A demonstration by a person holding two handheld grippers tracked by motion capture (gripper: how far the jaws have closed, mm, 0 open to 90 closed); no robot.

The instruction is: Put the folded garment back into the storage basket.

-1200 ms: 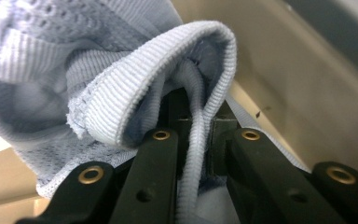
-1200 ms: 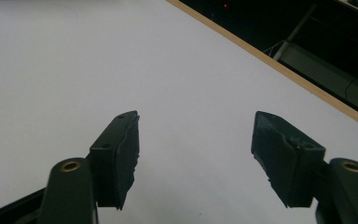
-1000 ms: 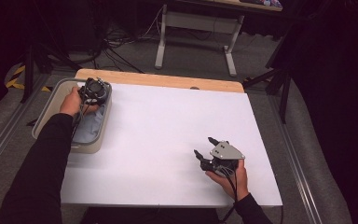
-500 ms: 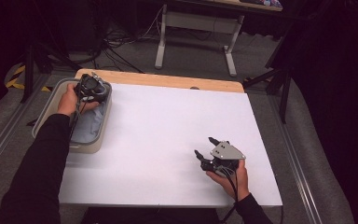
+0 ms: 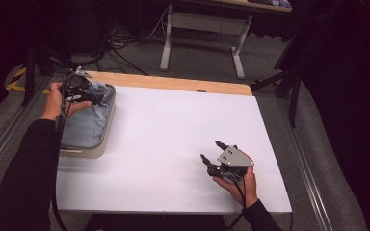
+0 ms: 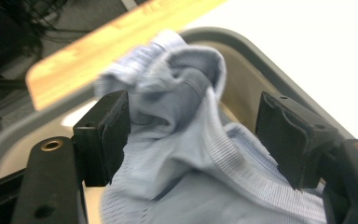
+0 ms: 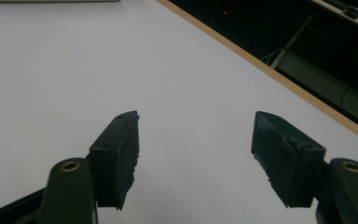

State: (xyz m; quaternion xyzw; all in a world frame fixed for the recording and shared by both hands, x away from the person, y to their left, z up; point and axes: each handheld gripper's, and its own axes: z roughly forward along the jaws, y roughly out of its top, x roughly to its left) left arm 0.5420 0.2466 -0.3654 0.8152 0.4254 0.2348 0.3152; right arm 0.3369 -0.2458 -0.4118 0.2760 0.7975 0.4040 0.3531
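Cloth (image 6: pixel 186 154) heaped in bin (image 5: pixel 107 126); left gripper (image 6: pixel 193 135) fingers spread around a fold, not pinched yet. Right gripper (image 5: pixel 218 151) gaping, idle on table (image 5: pixel 173 130). Next, prob: close left, lift.

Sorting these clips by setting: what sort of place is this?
Probably a lab or recording studio, not a home: a bare white table, floor cables, black curtains, and a bin of cloth.

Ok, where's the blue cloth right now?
In the high view the light blue cloth lies in the grey tub at the table's far left; the left gripper straddles a raised fold, jaws open.
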